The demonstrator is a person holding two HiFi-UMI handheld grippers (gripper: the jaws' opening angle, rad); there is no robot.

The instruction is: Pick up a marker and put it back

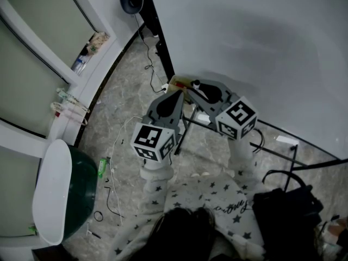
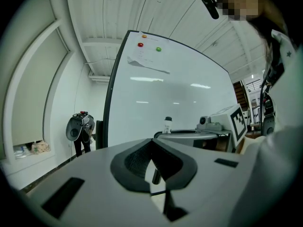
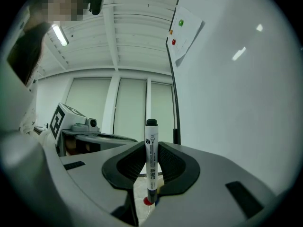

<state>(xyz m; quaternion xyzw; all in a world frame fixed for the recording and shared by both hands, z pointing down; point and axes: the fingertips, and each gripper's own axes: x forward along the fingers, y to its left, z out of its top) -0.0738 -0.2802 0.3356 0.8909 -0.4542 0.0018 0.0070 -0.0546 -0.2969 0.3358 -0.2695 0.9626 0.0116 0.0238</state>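
Nothing here can be read with certainty. The marker [image 3: 151, 160] has a printed label running down its white barrel: a small round logo, a line of tiny lettering and larger characters below it, all too small to make out. The star-patterned garment [image 1: 217, 197] carries a line of cursive script, also illegible. Each cube [image 1: 154, 141] shows only black-and-white square code patterns.

The marker [image 3: 151, 160] is white with a black cap; the right gripper [image 3: 151, 149] is grey, its fingers [image 3: 176, 167] black.
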